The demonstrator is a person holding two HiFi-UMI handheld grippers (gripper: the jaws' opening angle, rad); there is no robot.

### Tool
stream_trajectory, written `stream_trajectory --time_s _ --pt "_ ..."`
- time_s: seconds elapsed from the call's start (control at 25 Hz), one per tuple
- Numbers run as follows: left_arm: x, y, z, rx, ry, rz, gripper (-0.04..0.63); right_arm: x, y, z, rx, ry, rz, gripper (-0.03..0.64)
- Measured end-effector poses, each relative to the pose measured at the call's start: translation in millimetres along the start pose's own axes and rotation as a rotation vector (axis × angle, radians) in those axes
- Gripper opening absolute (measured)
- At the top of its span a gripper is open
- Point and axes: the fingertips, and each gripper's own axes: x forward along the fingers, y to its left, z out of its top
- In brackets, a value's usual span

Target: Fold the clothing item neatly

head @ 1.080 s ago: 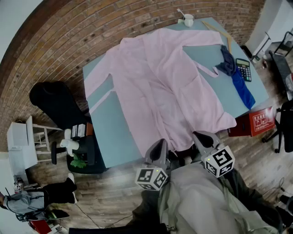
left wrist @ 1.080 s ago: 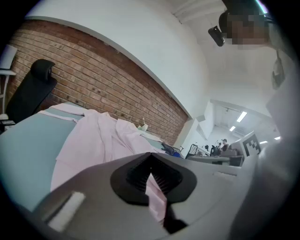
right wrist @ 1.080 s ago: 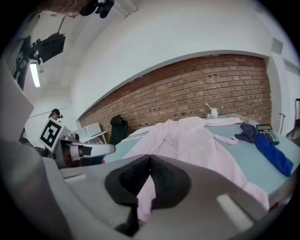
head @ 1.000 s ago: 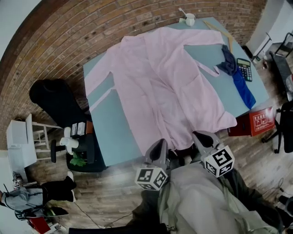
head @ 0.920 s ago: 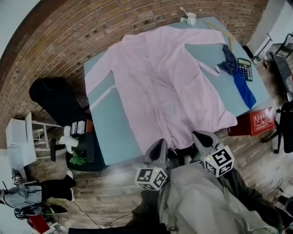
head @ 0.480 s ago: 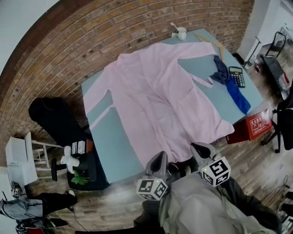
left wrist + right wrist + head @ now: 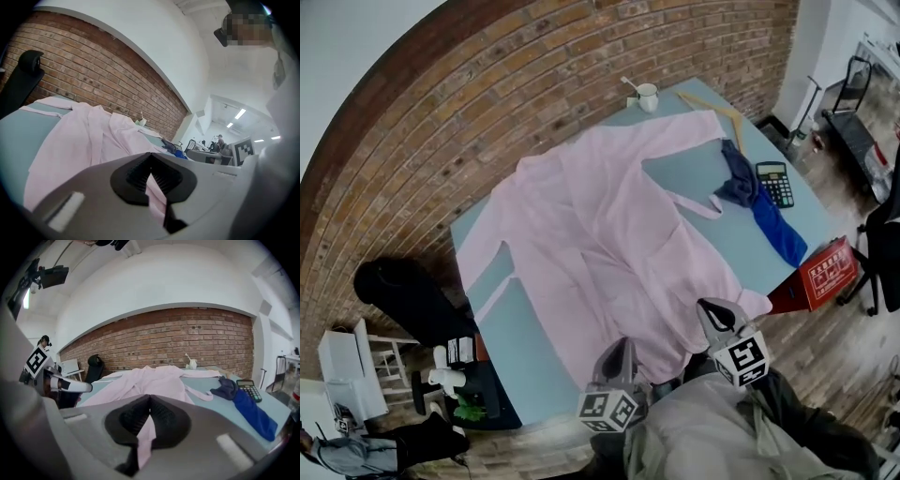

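The pink garment (image 7: 609, 234) lies spread open and mostly flat across the blue-grey worktop (image 7: 534, 342). It runs from the far edge down to the near edge. One sleeve reaches toward the far right corner and the other toward the left edge. Its hem hangs slightly over the near edge, and a narrow strap of the same cloth lies on the bare worktop to the right of the body.

The left gripper (image 7: 619, 345) is at the near edge, where its jaws are closed tight on a fold of the hem. In the left gripper view, a strip of pink cloth (image 7: 79, 140) passes between the ribbed pads of the left gripper (image 7: 151, 174). The right gripper (image 7: 710, 307) is also at the near edge, closer to the near right corner, and is clamped on the hem too. In the right gripper view, a strip of the pink garment (image 7: 154, 378) hangs pinched between the pads of the right gripper (image 7: 149, 416).

A white cup (image 7: 647, 96) stands at the far edge, and a wooden hanger (image 7: 712, 105) lies near the far right corner. A blue cloth (image 7: 764, 211) lies along the right edge, with a calculator (image 7: 774, 182) just beside it. A red box (image 7: 823, 277) sits off the worktop by the near right corner, and a black chair (image 7: 408, 300) stands beyond the left edge. Behind everything is a brick wall (image 7: 487, 103).
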Motion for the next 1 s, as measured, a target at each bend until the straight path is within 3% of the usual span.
stream_trajectory --time_s 0.16,0.4,0.76,1.0 --pt "70.7 -5.9 25.4 -0.002 -0.014 0.010 0.008 40.4 -54.9 17.6 -0.019 0.014 0.019 0.002" --pt "179.3 -19.1 45.8 -0.015 0.018 -0.019 0.008 111.0 -159.8 44.0 -0.134 0.043 0.009 0.002" --pt "272.6 -21.3 57.4 -0.037 0.028 0.029 0.008 227.5 -313.5 64.8 -0.269 0.088 -0.089 0.004" --pt "276.9 -1.2 49.1 -0.080 0.058 0.096 0.008 310.1 -361.5 42.9 -0.502 0.259 -0.100 0.184"
